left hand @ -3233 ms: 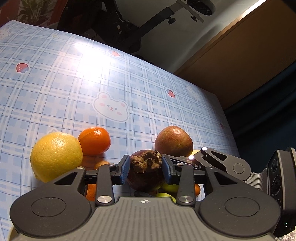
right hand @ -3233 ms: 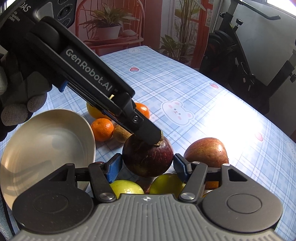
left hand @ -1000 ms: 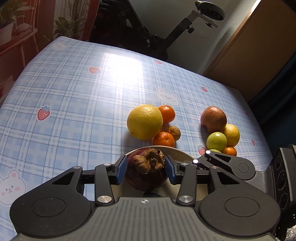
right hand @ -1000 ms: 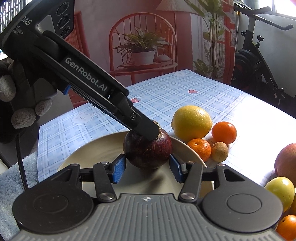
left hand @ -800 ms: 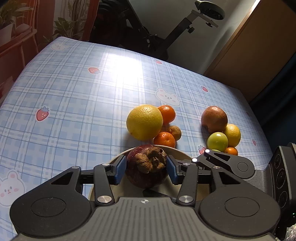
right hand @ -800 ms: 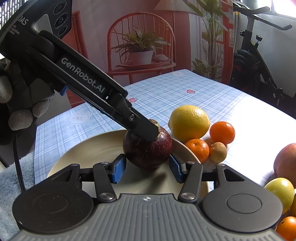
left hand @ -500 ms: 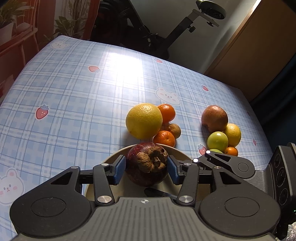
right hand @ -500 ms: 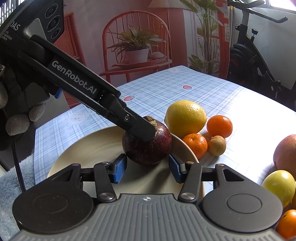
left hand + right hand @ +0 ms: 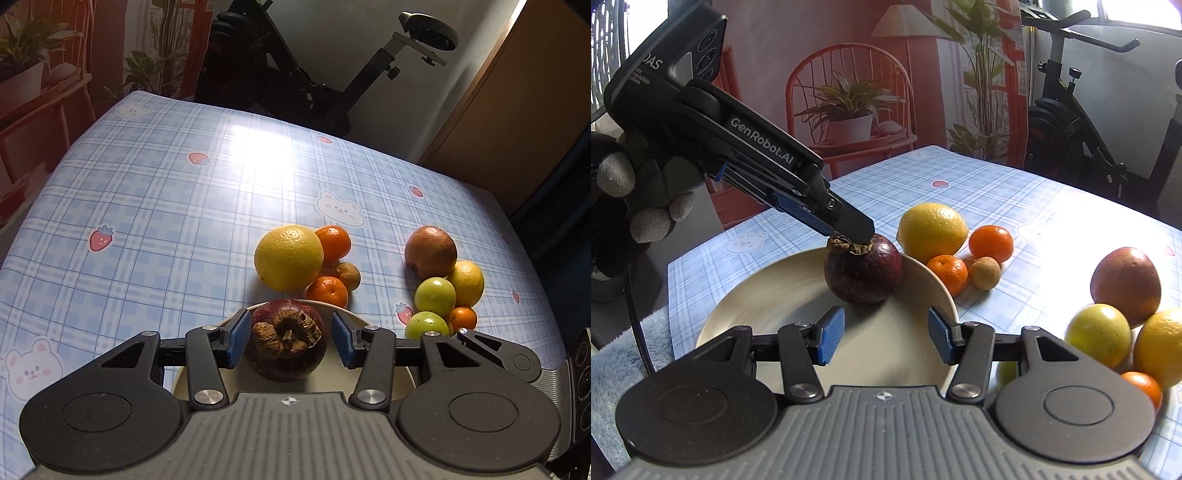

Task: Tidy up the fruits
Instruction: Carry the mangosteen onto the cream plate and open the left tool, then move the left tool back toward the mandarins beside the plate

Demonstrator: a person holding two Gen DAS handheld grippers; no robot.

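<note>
A dark purple mangosteen [image 9: 286, 341] rests on the cream plate [image 9: 768, 295]; it also shows in the right wrist view [image 9: 863, 271]. My left gripper [image 9: 288, 338] is open, its blue pads apart from the fruit on both sides, hovering just above it. My right gripper [image 9: 882, 332] is open and empty, drawn back over the plate's near side. A big yellow citrus [image 9: 289, 257], two tangerines [image 9: 327, 291] and a small brown fruit [image 9: 347, 275] lie just past the plate.
At the right lie a red apple [image 9: 430, 252], two green fruits [image 9: 435, 296], a lemon [image 9: 467, 282] and a small orange [image 9: 463, 318]. The blue plaid tablecloth [image 9: 166, 221] covers the table. An exercise bike and plants stand beyond the far edge.
The left gripper has opened and let go of the mangosteen on the plate. The right gripper has drawn back from the fruit, still open.
</note>
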